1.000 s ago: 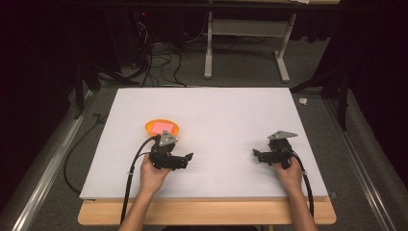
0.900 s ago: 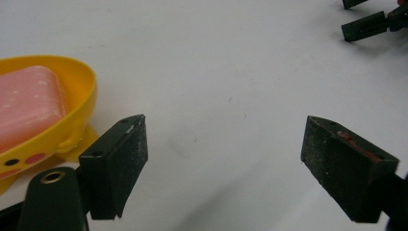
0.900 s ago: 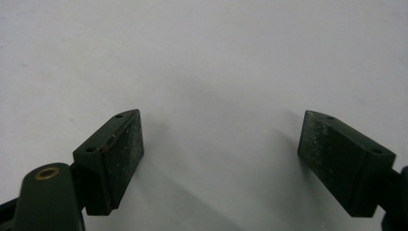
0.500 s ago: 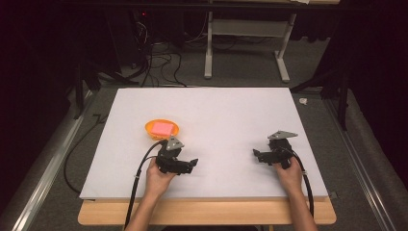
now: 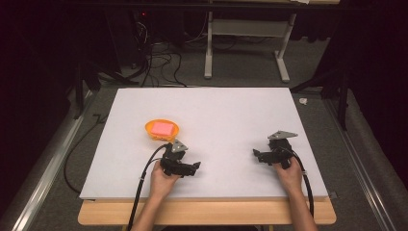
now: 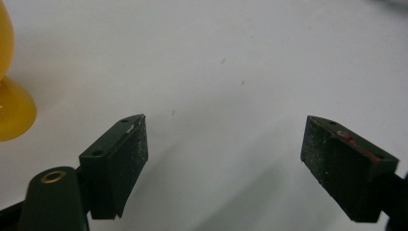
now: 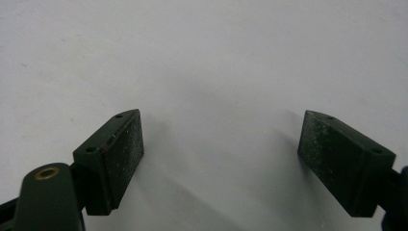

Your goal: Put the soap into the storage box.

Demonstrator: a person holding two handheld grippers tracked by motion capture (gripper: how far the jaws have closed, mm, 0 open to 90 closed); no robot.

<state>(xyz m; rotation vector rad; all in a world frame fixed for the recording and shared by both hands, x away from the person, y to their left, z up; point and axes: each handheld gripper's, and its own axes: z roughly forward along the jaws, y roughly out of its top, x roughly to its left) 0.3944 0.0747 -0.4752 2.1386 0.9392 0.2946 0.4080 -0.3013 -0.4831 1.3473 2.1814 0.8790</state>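
An orange bowl [image 5: 161, 130] stands on the white board [image 5: 216, 110], left of centre, with a pink block [image 5: 162, 128] lying in it. My left gripper [image 5: 191, 167] rests on the board just near-right of the bowl, open and holding nothing. In the left gripper view its jaws [image 6: 226, 130] stand wide apart over bare board, and the bowl [image 6: 12, 103] shows at the left edge. My right gripper [image 5: 259, 155] sits at the near right of the board, open and empty. The right gripper view [image 7: 221, 125] has bare white surface between the jaws.
The white board lies on a wooden table whose front edge [image 5: 207, 214] shows below the hands. Black cables [image 5: 144, 183] trail from both grippers off the near edge. Beyond the board are a desk frame [image 5: 245, 43] and floor cables [image 5: 159, 62].
My left gripper has drawn back from the bowl, toward the right and the near edge. The pink block in the bowl now shows plainly. The right gripper has stayed still.
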